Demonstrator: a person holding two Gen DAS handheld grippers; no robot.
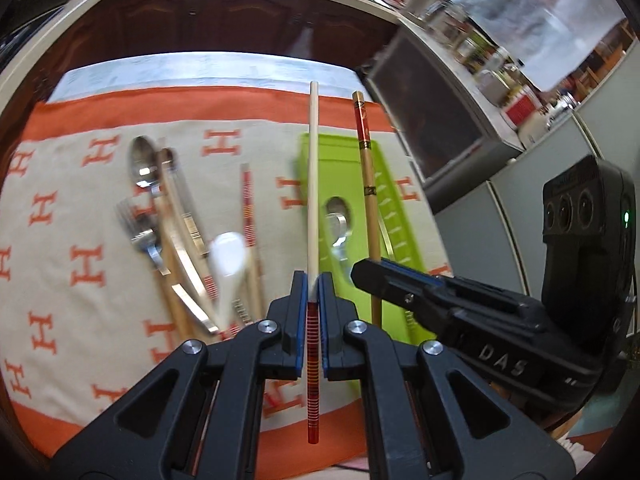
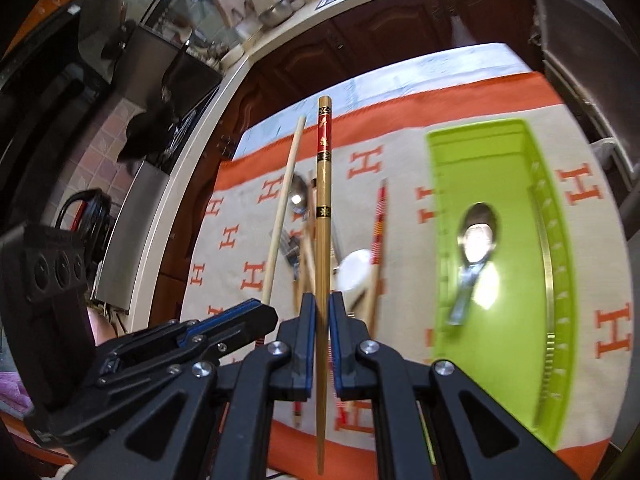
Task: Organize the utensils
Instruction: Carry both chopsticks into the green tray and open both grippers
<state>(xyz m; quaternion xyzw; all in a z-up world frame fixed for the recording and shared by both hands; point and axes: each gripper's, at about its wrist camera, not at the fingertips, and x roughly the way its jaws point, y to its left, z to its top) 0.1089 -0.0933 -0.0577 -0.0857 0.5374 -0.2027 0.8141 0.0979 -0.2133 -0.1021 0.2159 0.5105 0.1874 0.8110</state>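
Note:
My left gripper (image 1: pixel 313 280) is shut on a pale chopstick with a red striped end (image 1: pixel 312 184), held above the cloth near the green tray's left edge. My right gripper (image 2: pixel 321 300) is shut on a wooden chopstick with a red and black decorated end (image 2: pixel 322 208); that chopstick also shows in the left wrist view (image 1: pixel 368 184), over the tray. The green tray (image 2: pixel 516 184) holds one metal spoon (image 2: pixel 474 248). A pile of utensils (image 1: pixel 176 232) lies on the cloth: metal spoons, a fork, a white spoon (image 1: pixel 226 256) and another red striped chopstick (image 1: pixel 248 208).
The table carries a beige cloth with orange H marks (image 1: pixel 80 240). Dark wooden cabinets (image 1: pixel 200 20) stand behind it. A counter with an oven and jars (image 1: pixel 460 92) runs at the right. The right gripper body (image 1: pixel 520 328) is close beside the left one.

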